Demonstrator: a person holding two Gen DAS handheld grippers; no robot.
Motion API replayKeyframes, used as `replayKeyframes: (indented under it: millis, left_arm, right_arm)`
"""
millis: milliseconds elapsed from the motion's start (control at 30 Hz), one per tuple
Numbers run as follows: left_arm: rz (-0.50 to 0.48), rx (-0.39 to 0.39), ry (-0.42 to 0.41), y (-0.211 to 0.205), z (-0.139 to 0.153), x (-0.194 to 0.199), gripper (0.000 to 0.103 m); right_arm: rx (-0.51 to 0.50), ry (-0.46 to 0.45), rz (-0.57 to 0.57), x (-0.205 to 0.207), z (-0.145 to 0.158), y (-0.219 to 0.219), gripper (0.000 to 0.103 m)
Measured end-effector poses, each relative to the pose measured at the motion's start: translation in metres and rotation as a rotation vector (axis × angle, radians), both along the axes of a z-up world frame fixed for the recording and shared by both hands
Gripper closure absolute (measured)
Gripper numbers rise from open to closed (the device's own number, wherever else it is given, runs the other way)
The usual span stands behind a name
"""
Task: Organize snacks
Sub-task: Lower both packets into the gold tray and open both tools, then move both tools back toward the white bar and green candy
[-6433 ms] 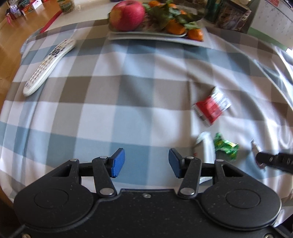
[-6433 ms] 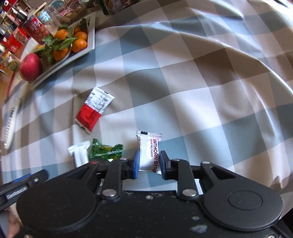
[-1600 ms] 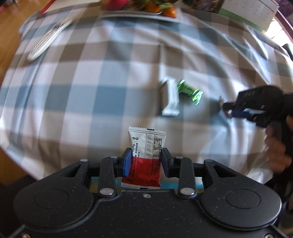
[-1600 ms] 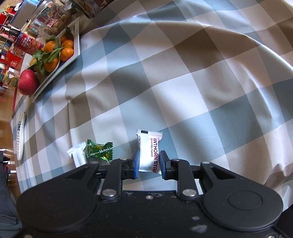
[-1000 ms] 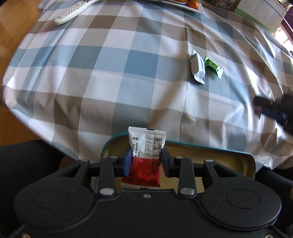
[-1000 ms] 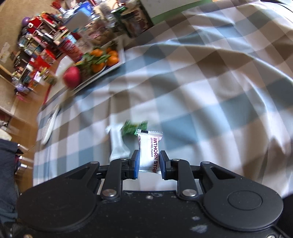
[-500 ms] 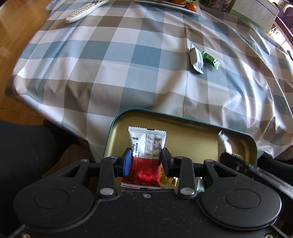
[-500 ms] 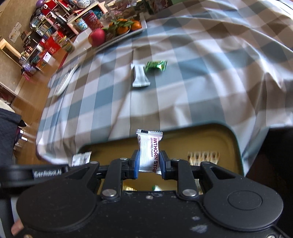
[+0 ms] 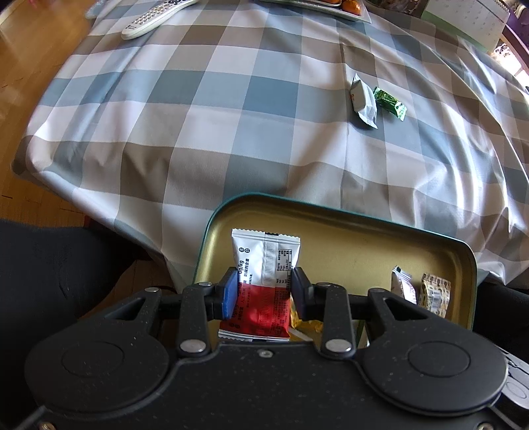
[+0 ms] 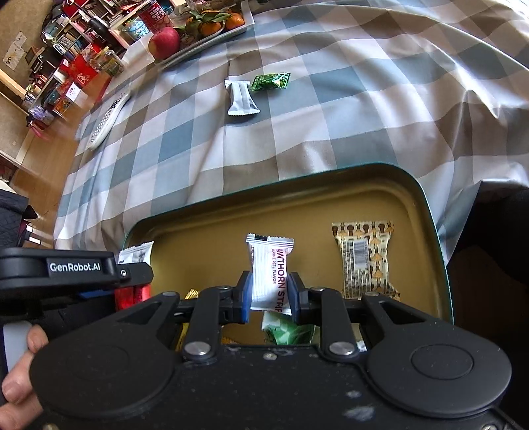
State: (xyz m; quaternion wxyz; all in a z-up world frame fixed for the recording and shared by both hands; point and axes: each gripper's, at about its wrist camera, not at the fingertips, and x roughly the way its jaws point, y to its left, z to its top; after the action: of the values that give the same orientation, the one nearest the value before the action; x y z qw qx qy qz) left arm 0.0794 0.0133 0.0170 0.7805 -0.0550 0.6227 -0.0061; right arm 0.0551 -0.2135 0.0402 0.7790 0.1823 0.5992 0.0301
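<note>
My left gripper (image 9: 264, 291) is shut on a red and white snack packet (image 9: 263, 281) and holds it over the left end of a gold tin (image 9: 330, 225) with a green rim. My right gripper (image 10: 269, 297) is shut on a white hawthorn strip packet (image 10: 269, 274) over the middle of the same tin (image 10: 426, 211). A gold patterned packet (image 10: 363, 261) and several other snacks lie in the tin. A white packet (image 9: 363, 102) and a green candy (image 9: 390, 103) lie on the checked tablecloth; both show in the right wrist view, the white packet (image 10: 241, 97) beside the green candy (image 10: 271, 81).
A white remote (image 9: 155, 20) lies at the table's far left. A fruit plate (image 10: 205, 39) with an apple (image 10: 164, 43) and oranges stands at the far edge. The tin sits below the table's near edge. The left gripper's body (image 10: 66, 268) is close on the right gripper's left.
Both grippers have come further over the tin, each still holding its packet. The right gripper has left the left wrist view.
</note>
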Motion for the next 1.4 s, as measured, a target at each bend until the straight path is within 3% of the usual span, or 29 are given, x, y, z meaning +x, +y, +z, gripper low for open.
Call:
replayKeyframes:
  millis: [733, 1033, 1400]
  left_arm:
    - [-0.01, 0.013, 0.025, -0.007, -0.005, 0.019, 0.06]
    - [-0.03, -0.022, 0.1, -0.005, -0.013, 0.011, 0.06]
    - [-0.091, 0.029, 0.113, -0.003, -0.009, 0.007, 0.059]
  right_arm:
    - [0.029, -0.01, -0.019, 0.027, 0.002, 0.002, 0.076]
    - [0.026, 0.006, -0.013, 0.022, 0.001, 0.0, 0.074]
    - [-0.033, 0.036, 0.043, 0.017, 0.001, -0.004, 0.07]
